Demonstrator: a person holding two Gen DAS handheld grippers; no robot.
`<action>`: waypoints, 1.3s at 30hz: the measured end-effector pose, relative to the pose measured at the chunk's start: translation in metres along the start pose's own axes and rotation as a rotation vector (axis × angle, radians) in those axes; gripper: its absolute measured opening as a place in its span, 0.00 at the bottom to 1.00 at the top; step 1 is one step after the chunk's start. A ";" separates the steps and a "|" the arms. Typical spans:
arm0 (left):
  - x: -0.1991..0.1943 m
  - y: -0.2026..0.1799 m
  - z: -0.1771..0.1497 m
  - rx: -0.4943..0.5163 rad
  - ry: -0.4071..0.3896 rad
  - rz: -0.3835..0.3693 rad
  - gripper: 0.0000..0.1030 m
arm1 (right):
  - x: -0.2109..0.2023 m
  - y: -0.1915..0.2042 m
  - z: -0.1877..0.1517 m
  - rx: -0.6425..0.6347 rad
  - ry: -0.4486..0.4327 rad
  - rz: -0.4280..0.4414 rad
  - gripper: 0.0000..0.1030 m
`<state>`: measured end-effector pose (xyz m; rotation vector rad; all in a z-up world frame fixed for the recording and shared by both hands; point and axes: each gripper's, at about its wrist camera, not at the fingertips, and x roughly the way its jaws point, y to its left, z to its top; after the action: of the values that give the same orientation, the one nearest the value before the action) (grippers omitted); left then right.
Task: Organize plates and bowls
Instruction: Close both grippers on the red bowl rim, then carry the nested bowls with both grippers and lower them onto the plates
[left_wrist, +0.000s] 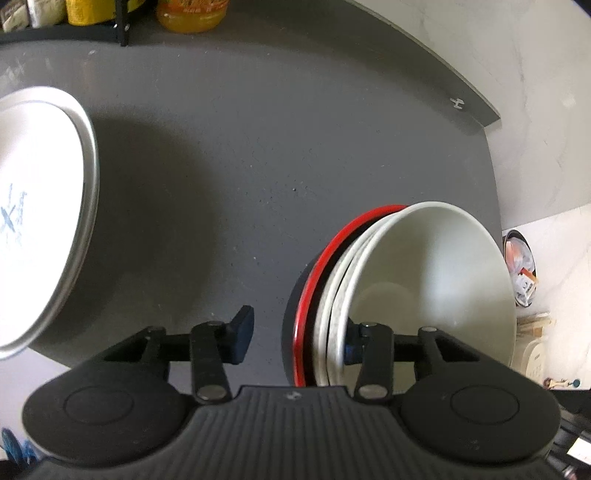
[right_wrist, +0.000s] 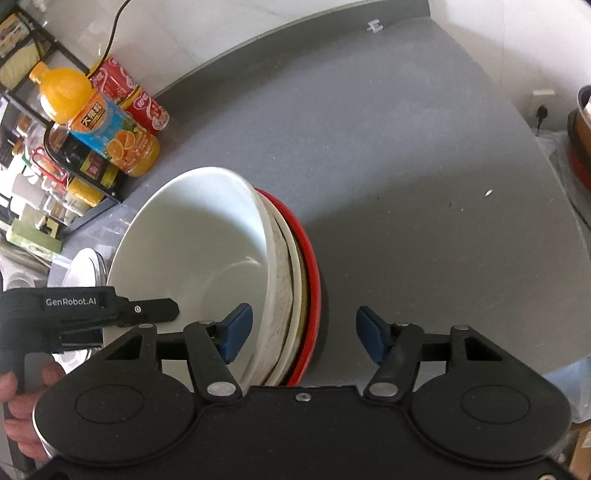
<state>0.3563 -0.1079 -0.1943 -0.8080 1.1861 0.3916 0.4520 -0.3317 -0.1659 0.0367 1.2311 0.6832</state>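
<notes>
A stack of nested bowls stands on the grey counter (left_wrist: 221, 166): a plain white bowl (left_wrist: 436, 266) on top, a speckled white bowl (left_wrist: 334, 295) under it, and a red-rimmed black bowl (left_wrist: 308, 295) at the bottom. My left gripper (left_wrist: 297, 338) is open and straddles the stacked rims, one pad inside the white bowl and one outside. My right gripper (right_wrist: 303, 336) is open too and straddles the white bowl (right_wrist: 192, 251) and red rim (right_wrist: 314, 288) from the opposite side. Neither gripper's pads touch the rims. White plates (left_wrist: 37, 221) lie stacked at the left.
An orange juice bottle (right_wrist: 99, 122) and a red bottle (right_wrist: 129, 96) stand by a black wire rack (right_wrist: 74, 173) at the back. A hand (right_wrist: 18, 398) holds the left gripper's body (right_wrist: 70, 302). A pot (right_wrist: 581, 147) sits beyond the counter's right edge, and a bin (left_wrist: 519, 269) stands below.
</notes>
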 end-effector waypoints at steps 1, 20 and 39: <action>0.000 -0.001 0.000 0.003 0.002 0.002 0.42 | 0.001 0.000 0.000 0.005 0.001 0.006 0.56; -0.006 -0.002 0.012 0.064 0.011 -0.067 0.28 | -0.009 0.023 0.002 -0.053 -0.041 -0.035 0.26; -0.101 0.101 0.046 -0.006 -0.154 -0.047 0.28 | 0.009 0.167 0.017 -0.213 -0.075 0.048 0.26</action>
<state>0.2842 0.0069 -0.1291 -0.7957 1.0208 0.4115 0.3917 -0.1880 -0.1034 -0.0849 1.0830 0.8443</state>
